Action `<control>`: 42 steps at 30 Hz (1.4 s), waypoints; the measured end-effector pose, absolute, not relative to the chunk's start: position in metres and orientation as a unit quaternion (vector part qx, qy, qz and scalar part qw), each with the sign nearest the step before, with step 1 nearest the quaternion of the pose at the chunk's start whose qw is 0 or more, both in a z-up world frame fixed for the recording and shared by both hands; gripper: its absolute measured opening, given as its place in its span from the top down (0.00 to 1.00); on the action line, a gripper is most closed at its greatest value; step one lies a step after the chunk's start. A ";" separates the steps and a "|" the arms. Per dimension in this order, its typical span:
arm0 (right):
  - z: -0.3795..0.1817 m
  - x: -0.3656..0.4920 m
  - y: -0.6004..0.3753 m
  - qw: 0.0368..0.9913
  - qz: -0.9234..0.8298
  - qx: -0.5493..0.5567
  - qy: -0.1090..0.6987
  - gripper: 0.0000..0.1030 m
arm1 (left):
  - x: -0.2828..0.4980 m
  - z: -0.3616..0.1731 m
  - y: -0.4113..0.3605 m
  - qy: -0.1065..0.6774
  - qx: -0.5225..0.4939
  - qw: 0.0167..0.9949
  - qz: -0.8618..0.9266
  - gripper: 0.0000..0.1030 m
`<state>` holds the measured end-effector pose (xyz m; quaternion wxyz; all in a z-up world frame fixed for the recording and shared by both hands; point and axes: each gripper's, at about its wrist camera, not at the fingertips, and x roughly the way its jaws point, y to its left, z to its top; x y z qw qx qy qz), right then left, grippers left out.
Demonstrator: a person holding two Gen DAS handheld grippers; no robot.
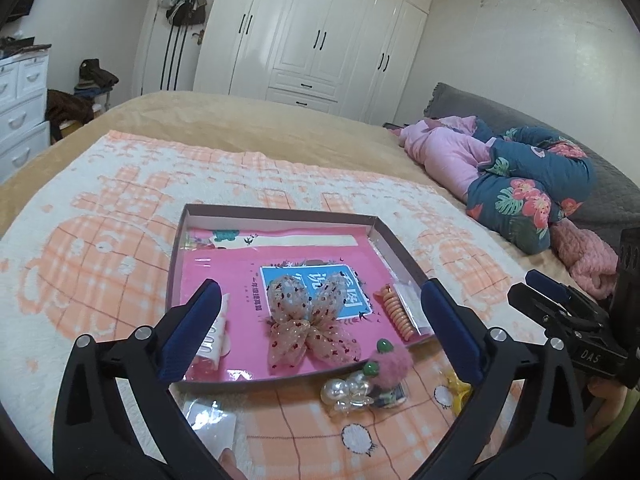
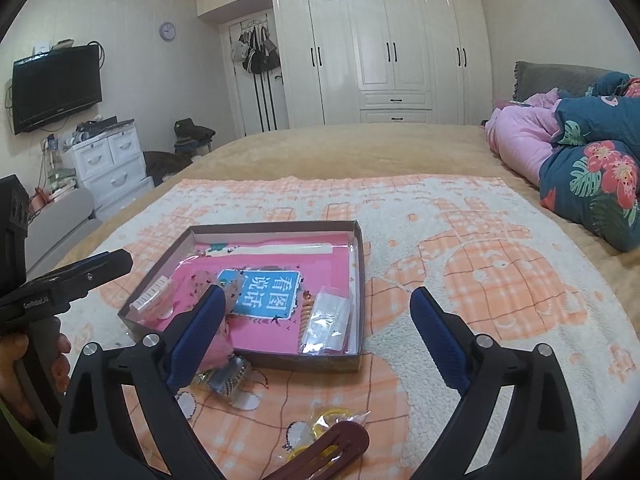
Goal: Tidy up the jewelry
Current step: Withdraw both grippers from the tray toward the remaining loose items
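Observation:
A shallow brown box [image 1: 280,211] lies on an orange-and-white towel with a pink book in it. On the book rest a sequinned mesh bow [image 1: 308,320], an orange spiral hair tie [image 1: 396,312] and a clear packet [image 2: 326,320]. My left gripper [image 1: 320,292] hovers open over the box's near edge, nothing between its fingers. In front of the box lie a pink pom-pom tie [image 1: 390,364] and a pearl clip [image 1: 344,392]. My right gripper [image 2: 318,294] is open and empty above the box's near right corner. Below it lie a brown hair clip [image 2: 332,448] and bagged yellow ties [image 2: 332,416].
The towel [image 2: 480,260] covers a tan bed. A rolled blue floral quilt [image 1: 532,184] and pink bedding [image 1: 448,152] lie at the right. A small clear bag [image 1: 212,420] sits near the left gripper. White drawers [image 2: 108,164] and a wardrobe [image 2: 380,52] stand beyond the bed.

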<state>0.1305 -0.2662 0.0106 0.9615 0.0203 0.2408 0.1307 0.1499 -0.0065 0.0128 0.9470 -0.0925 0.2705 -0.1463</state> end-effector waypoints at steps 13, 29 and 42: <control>0.018 0.098 -0.266 0.971 0.129 0.004 0.200 0.11 | 0.120 0.015 0.004 0.240 -0.098 0.954 -0.149 0.11; 0.015 0.071 -0.260 0.976 0.136 -0.012 0.172 0.08 | 0.094 0.009 0.003 0.219 -0.085 0.958 -0.165 0.11; -0.011 0.054 -0.262 0.971 0.133 -0.021 0.196 0.08 | 0.091 -0.007 -0.003 0.237 -0.075 0.953 -0.174 0.11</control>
